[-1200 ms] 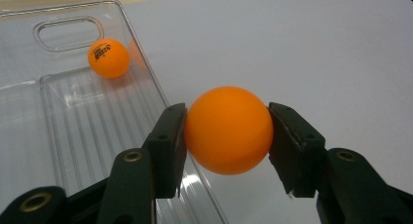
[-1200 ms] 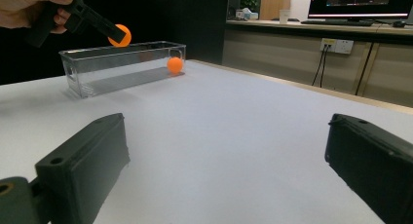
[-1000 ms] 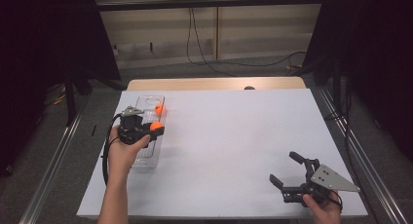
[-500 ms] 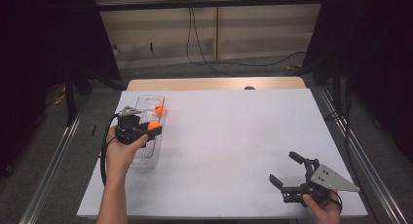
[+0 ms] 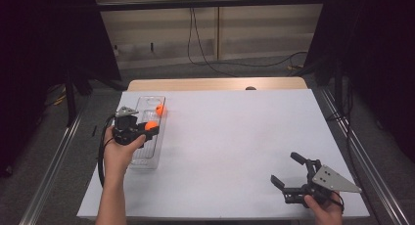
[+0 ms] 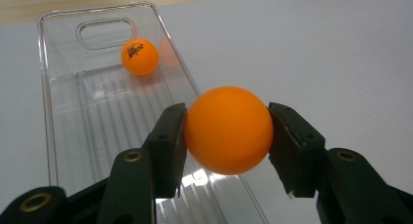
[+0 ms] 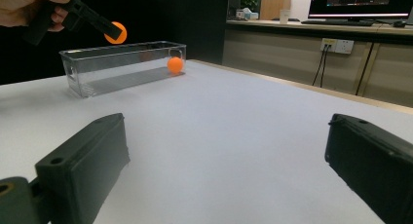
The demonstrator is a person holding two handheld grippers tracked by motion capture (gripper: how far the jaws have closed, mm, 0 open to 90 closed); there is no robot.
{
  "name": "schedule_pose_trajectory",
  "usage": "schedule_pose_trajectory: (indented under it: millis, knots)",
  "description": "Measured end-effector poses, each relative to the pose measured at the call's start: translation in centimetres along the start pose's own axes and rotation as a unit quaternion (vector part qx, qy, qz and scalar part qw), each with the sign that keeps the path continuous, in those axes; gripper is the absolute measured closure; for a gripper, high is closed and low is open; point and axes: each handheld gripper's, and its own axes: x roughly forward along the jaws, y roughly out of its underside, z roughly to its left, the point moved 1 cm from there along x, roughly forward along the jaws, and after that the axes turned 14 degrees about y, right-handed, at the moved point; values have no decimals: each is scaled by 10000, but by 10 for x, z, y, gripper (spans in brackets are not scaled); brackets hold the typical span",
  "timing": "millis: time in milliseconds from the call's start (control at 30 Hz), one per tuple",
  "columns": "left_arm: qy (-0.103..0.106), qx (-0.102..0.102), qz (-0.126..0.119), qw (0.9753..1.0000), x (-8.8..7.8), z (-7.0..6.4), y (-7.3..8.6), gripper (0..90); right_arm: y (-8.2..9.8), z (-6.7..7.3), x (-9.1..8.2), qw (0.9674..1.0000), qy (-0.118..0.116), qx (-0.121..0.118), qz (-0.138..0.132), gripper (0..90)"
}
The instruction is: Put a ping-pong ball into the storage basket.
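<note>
The white table top (image 5: 235,137) is evenly and brightly lit from above in the high view; surroundings at left and right are lost in near-black. Only faint, short shadows are cast.

In the left gripper view, sharp focus is held on the orange table-tennis ball (image 6: 228,130); a soft highlight is seen on its upper face. White glare patches are noted on the ribbed floor of the clear plastic tray (image 6: 97,112).

In the right gripper view, the near black jaws are blurred, the tray is rendered fairly crisp, and a dark backdrop is recorded at left.
</note>
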Motion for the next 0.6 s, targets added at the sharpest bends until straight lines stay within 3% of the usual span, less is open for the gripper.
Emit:
schedule_pose_trajectory:
  millis: [400,600]
  knots:
    - [-228,-44,17,9997,1,7,4,506,0,0,0,10000,1,11,-2,14]
    - [-224,-71,34,9997,2,8,5,506,0,0,0,10000,11,19,-11,14]
